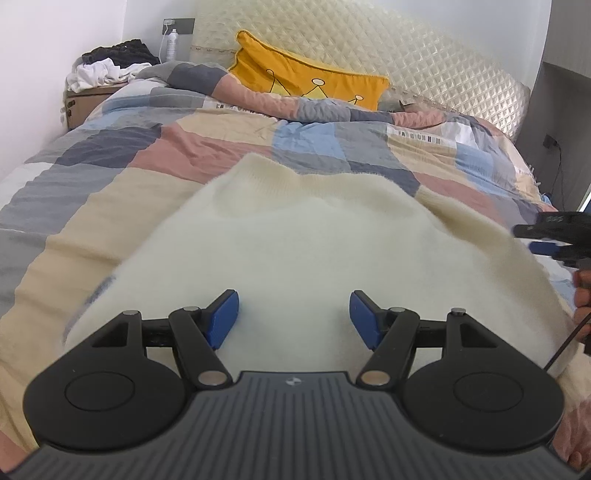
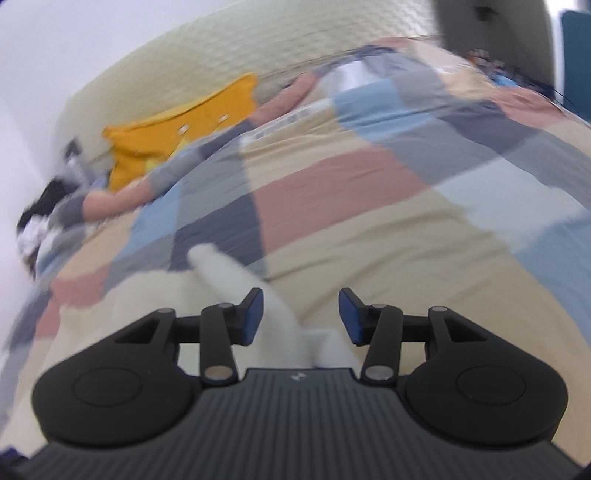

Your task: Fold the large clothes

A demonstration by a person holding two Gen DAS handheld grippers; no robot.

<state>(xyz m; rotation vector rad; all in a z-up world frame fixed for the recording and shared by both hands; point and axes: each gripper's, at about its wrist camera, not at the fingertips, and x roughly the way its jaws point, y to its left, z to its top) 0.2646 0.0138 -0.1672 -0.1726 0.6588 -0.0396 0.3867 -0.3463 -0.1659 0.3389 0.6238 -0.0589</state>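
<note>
A cream sweater (image 1: 280, 240) lies spread on the bed's patchwork quilt (image 1: 184, 147), its ribbed edge toward the headboard (image 1: 406, 55). The left gripper (image 1: 293, 319) hovers over the near part of the sweater with its blue pads spread wide and nothing between them. The right gripper (image 2: 301, 314) is also spread; a fold of the sweater (image 2: 236, 273) runs up between its pads, lying against or just beside the left pad and clear of the right one, so nothing is pinched. In the left view the right gripper shows at the far right edge, beside the sweater's side, with part of a hand (image 1: 581, 295) below it. The only container in sight is a cardboard box (image 1: 83, 105) at the far left beside the bed; whatever is inside is hidden, and a heap of white and black clothes (image 1: 110, 64) sits on top of it. A white bottle (image 1: 171, 44) stands behind that heap by a wall socket (image 1: 179, 26). A yellow pillow (image 1: 306, 81) leans on the headboard, half covered by the bunched top of the quilt. The right view is blurred.
</note>
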